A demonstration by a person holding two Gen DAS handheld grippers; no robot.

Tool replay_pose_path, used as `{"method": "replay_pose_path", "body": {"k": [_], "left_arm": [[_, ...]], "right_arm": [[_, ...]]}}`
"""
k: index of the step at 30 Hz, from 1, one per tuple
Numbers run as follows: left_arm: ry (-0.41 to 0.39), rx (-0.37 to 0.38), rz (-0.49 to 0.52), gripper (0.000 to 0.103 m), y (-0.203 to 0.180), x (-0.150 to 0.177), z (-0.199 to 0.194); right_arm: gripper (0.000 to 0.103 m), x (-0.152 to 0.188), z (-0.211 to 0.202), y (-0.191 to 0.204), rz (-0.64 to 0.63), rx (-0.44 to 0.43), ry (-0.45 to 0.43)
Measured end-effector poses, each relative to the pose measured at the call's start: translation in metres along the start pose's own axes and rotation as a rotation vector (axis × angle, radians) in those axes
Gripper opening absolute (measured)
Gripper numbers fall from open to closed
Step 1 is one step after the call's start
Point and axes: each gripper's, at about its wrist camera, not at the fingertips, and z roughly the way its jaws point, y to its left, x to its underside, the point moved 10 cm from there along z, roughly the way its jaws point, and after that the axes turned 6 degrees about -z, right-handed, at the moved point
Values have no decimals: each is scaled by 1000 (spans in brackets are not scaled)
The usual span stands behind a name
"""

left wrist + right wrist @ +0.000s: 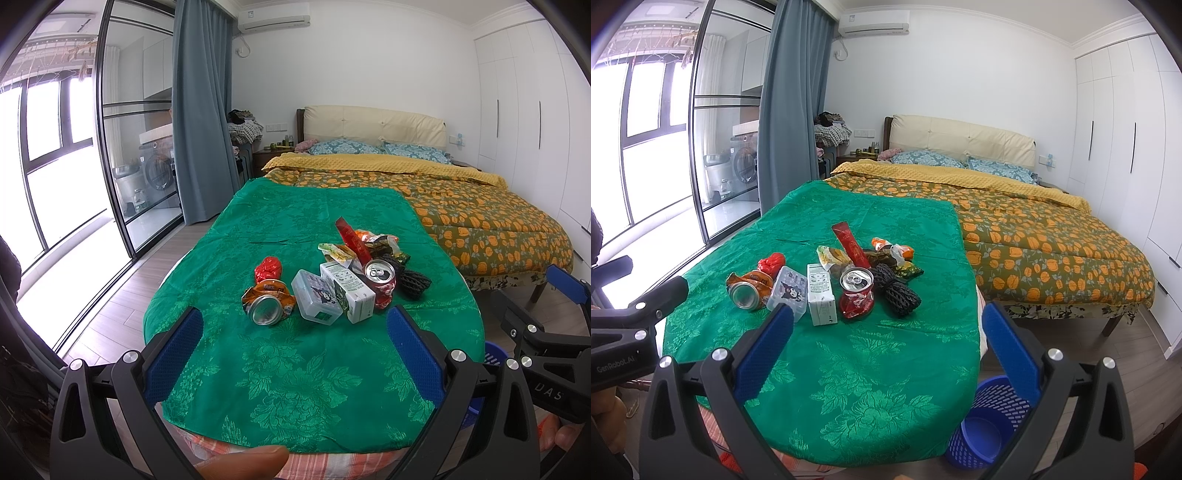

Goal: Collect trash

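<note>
My left claw [295,354] hangs low over the near end of the bench [229,369], its blue pads spread wide with nothing between them; my right claw [888,349] is just as wide and just as empty. The trash lies in a loose heap ahead of both claws, on the green cloth. Going left to right from my left claw: a crushed orange Fanta can [266,304] lies on its side just ahead of the left pad, with a crumpled red wrapper [268,268] behind it. Next comes a clear plastic box with a cartoon print [317,298], touching a white and green carton [349,291]. Beside the carton stands a dented red can [381,280], top open towards me, and to its right a roll of black netting [415,284]. Behind these lie snack wrappers [338,254] and a long red packet [352,238] tilted up. Below my right claw's right pad, a blue perforated basket [988,424] stands on the floor beside the bench. The bed [1052,243] is well beyond.
</note>
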Motion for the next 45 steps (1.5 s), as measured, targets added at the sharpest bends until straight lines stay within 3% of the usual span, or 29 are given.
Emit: {"method": "replay_pose_path", "body": {"k": [45], "left_arm": [[20, -1, 6, 99, -1, 6, 5]], "right_arm": [[98, 5, 2, -7, 5, 11, 20]]}}
